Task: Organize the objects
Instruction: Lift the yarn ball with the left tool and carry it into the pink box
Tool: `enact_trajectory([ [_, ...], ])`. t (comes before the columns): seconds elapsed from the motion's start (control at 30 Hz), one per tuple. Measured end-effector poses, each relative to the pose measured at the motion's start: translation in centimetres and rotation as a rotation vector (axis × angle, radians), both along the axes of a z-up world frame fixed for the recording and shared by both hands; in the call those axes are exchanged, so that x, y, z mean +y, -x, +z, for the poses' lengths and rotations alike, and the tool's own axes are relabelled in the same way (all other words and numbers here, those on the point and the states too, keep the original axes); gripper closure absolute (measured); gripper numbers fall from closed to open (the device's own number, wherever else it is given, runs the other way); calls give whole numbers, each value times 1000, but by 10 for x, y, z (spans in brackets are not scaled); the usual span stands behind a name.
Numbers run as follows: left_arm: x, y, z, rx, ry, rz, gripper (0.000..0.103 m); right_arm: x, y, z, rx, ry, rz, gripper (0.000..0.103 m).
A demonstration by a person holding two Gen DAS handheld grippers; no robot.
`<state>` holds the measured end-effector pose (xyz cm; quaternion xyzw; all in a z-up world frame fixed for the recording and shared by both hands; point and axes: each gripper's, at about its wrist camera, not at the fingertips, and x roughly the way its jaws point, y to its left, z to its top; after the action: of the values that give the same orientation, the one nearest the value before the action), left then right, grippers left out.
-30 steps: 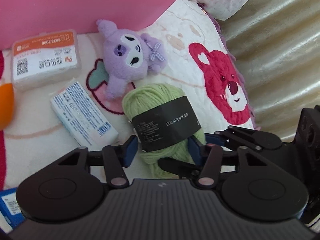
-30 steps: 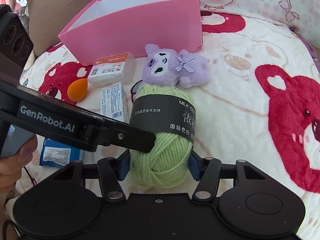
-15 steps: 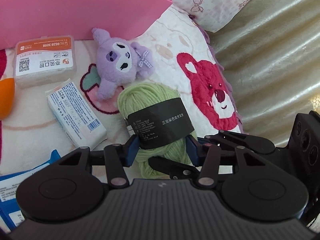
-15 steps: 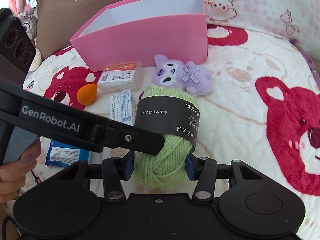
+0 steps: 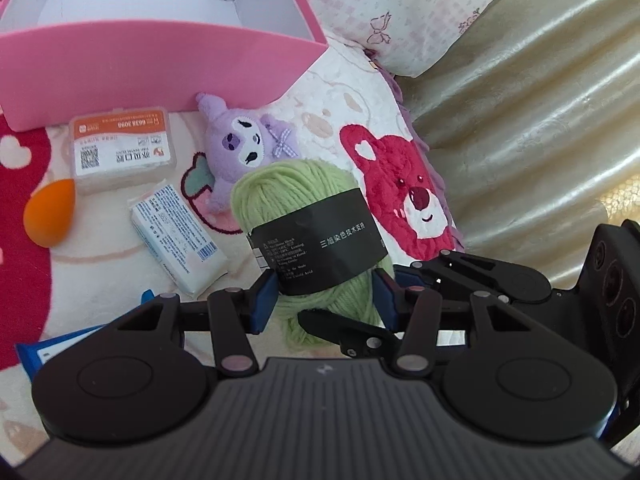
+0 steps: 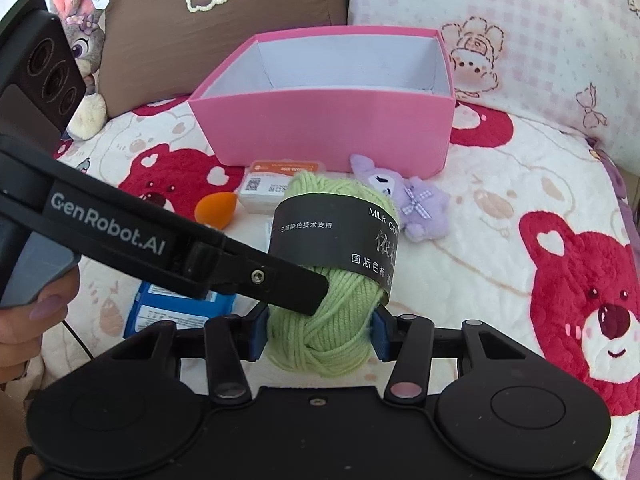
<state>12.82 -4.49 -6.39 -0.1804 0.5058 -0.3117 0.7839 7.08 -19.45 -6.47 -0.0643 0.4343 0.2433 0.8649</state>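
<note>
A green yarn ball (image 5: 296, 196) with a black label is held up off the bed between both grippers. My left gripper (image 5: 325, 298) is shut on its lower end, and my right gripper (image 6: 319, 330) is shut on the same yarn ball (image 6: 336, 316) from the other side. The left gripper's finger (image 6: 260, 276) crosses in front of the yarn in the right wrist view. An open, empty pink box (image 6: 332, 128) stands behind; it also shows in the left wrist view (image 5: 132, 64).
On the bear-print blanket (image 6: 520, 208) lie a purple plush (image 5: 244, 148), an orange-labelled clear case (image 5: 120, 148), a white packet (image 5: 176, 236), an orange sponge egg (image 5: 50, 212) and a blue packet (image 6: 176, 312). Pillows (image 6: 500, 20) and a rabbit plush (image 6: 80, 40) line the back.
Both grippers have lifted the yarn ball off the blanket and raised it; the pink box's open inside now shows in both views.
</note>
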Motion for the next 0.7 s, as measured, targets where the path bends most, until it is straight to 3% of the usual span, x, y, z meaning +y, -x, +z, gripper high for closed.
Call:
enact_trajectory([
  [0.37, 27, -1, 69, -31, -38, -34, 53, 20, 5, 56, -50, -39, 50, 48],
  [0.47, 35, -9, 83, -45, -39, -9, 53, 31, -5, 71, -66, -7, 93, 48],
  [0.7, 51, -42, 112, -91, -50, 45, 53, 46, -38, 98, -108, -63, 89, 48],
])
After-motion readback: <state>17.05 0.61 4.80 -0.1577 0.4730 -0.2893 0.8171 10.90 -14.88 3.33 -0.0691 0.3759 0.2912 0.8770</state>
